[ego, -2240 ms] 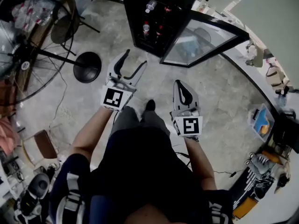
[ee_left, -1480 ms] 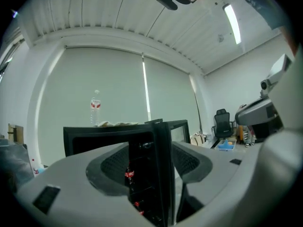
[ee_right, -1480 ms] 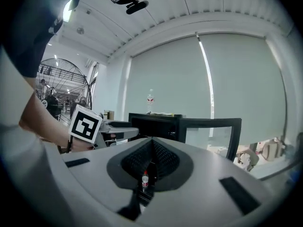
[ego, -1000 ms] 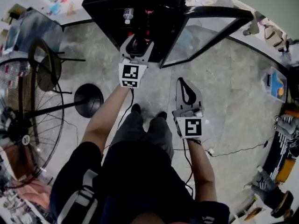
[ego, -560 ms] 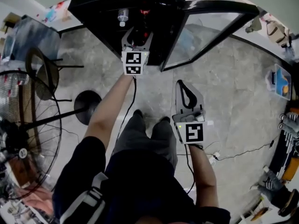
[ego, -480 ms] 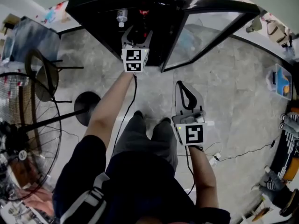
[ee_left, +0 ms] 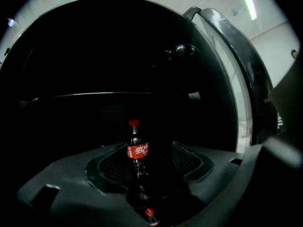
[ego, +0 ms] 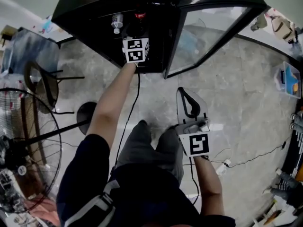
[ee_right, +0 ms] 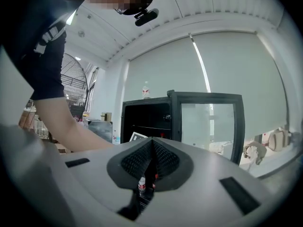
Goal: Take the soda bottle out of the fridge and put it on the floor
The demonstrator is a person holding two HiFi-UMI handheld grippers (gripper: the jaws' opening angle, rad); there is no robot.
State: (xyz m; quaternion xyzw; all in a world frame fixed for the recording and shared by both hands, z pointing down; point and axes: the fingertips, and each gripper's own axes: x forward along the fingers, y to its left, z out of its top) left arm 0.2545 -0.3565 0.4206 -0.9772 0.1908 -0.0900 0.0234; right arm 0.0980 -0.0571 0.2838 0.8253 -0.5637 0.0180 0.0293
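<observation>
Black fridge (ego: 94,13), dark soda bottle (ee_left: 137,168), red label (ee_left: 138,151)

1. Right gripper (ee_right: 152,150), jaws pressed together, nothing between them.
2. Black fridge (ee_right: 144,119) beyond, glass door (ee_right: 208,122) swung open at right.
3. Clear bottle (ee_right: 146,91) upright on fridge top.
4. Bare arm (ee_right: 66,129) stretched toward fridge at left; wire fan (ee_right: 73,86) behind.

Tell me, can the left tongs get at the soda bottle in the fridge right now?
Probably yes. The fridge door stands open, the left tongs reach inside with jaws apart, and the soda bottle stands upright straight ahead of them, nothing in between.
</observation>
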